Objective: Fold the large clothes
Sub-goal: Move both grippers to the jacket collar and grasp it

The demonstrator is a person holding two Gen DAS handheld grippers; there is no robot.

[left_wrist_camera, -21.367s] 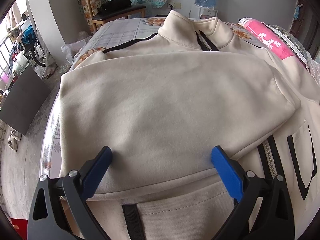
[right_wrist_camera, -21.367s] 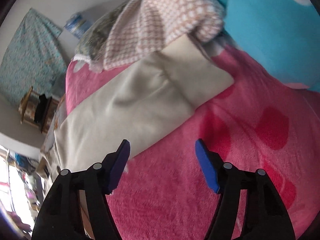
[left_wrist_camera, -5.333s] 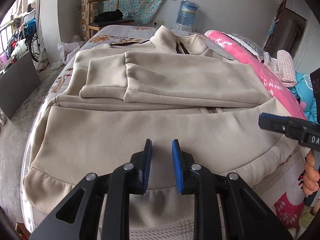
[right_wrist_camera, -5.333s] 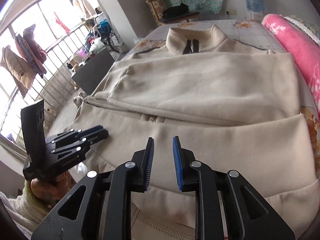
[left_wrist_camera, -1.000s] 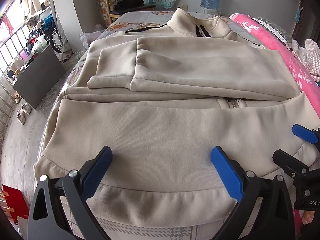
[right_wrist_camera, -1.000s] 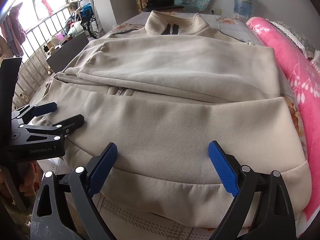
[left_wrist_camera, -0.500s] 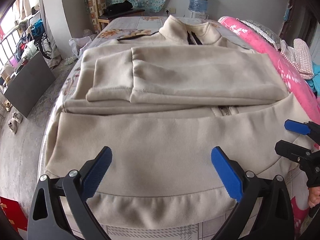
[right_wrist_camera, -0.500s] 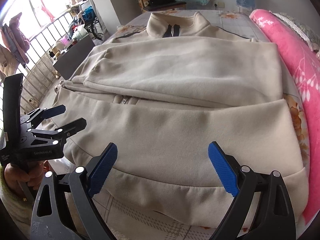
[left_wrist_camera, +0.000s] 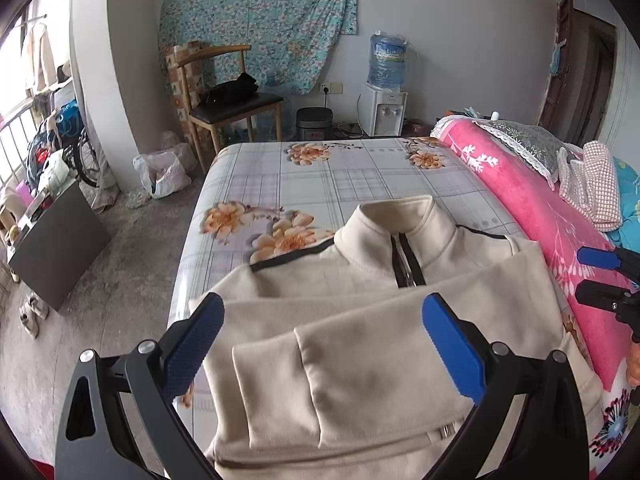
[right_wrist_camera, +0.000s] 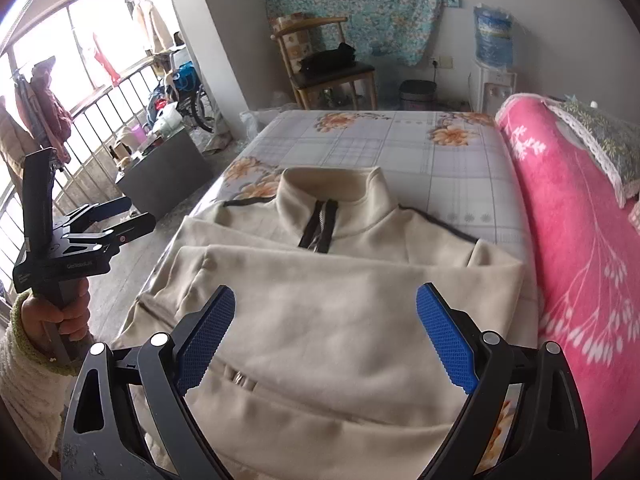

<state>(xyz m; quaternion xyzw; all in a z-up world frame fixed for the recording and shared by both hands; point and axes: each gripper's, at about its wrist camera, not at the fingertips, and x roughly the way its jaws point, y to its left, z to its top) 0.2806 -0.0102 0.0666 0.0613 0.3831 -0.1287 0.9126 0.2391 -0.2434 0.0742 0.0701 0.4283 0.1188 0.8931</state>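
The cream jacket (right_wrist_camera: 340,320) lies face up on the bed (right_wrist_camera: 400,148), collar at the far end and hem nearest the person; both sleeves (left_wrist_camera: 360,360) are folded across the chest, so the sleeve step looks done and the lengthwise fold is the step in hand; the left gripper (left_wrist_camera: 320,352) hangs above the near left part of the garment, jaws spread wide and holding nothing; the right gripper (right_wrist_camera: 324,336) hovers over the near right part, jaws likewise spread and empty; neither touches the fabric, as far as the views show; the hem itself is below both views, so its lie cannot be told; the next move probably calls for lowering both grippers to the hem corners, pinching the layers, and carrying them toward the collar evenly so the crossed sleeves stay tucked.
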